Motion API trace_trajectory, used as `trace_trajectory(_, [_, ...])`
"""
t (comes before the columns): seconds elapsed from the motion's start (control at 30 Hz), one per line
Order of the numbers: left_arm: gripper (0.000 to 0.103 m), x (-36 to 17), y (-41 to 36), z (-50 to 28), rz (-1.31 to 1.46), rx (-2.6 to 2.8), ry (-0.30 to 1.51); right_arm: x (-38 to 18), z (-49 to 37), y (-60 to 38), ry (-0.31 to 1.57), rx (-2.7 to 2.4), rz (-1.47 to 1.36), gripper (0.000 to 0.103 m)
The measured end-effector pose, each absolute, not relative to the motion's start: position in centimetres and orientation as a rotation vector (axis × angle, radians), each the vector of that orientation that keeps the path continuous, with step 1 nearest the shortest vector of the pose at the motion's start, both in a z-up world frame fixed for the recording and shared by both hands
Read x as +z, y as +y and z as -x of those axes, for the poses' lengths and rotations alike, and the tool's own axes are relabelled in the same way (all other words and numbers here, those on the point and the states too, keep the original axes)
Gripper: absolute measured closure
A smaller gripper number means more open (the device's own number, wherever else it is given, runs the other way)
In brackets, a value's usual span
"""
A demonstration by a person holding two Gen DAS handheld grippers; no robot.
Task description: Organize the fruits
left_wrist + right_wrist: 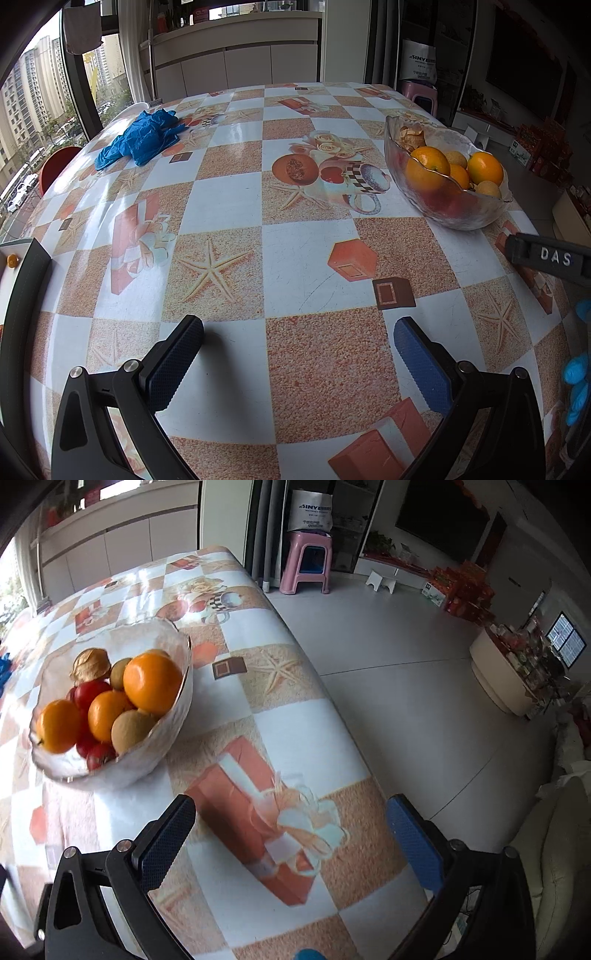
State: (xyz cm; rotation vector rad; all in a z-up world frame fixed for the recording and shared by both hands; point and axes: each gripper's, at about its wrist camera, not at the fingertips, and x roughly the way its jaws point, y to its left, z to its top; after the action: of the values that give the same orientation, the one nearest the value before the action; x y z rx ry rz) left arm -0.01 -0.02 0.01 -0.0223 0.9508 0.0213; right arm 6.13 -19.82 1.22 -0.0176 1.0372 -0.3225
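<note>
In the left wrist view, the left claw (298, 347) is seen at the bottom of the frame, spread wide with nothing between its fingers, poised over the checked table (221, 206). A glass bowl (461, 214) of fruit is set at the right of the frame, near the table's edge, with oranges (427, 168) heaped above its rim. Crumpled blue gloves (138, 138) are left at the upper left, well apart from the bowl. A small orange fruit (12, 261) is glimpsed at the far left edge, off the table; what it rests on cannot be told. A dark bar lettered "DAS" (554, 256), probably part of the other tool, juts in from the right. In the right wrist view, the right claw (291, 823) is likewise held wide and empty at the bottom of the frame, over the table edge with the floor (388, 672) beyond. The bowl is shown at the left of the frame, filled with oranges, red fruits (90, 694), brownish round fruits (131, 729) and a papery husk (90, 664). With all the table's fruit gathered in one bowl and both claws open, a first pick appears to be in preparation.
</note>
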Motion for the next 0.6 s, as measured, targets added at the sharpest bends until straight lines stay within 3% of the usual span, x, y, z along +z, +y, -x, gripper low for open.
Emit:
trace_trajectory(0.3, [0.0, 0.0, 0.0, 0.0, 0.022, 0.021, 0.951, 1.7, -6.9, -17.5, 1.013, -0.195, 0.028, 0.0])
trace_trajectory(0.47, [0.0, 0.0, 0.0, 0.0, 0.022, 0.021, 0.951, 1.2, -1.5, -16.6, 1.049, -0.05, -0.046, 0.0])
trace_trajectory(0.6, [0.0, 0.1, 0.1, 0.1, 0.011, -0.005, 0.952, 0.8, 3.6, -18.2, 1.024, -0.009, -0.26, 0.0])
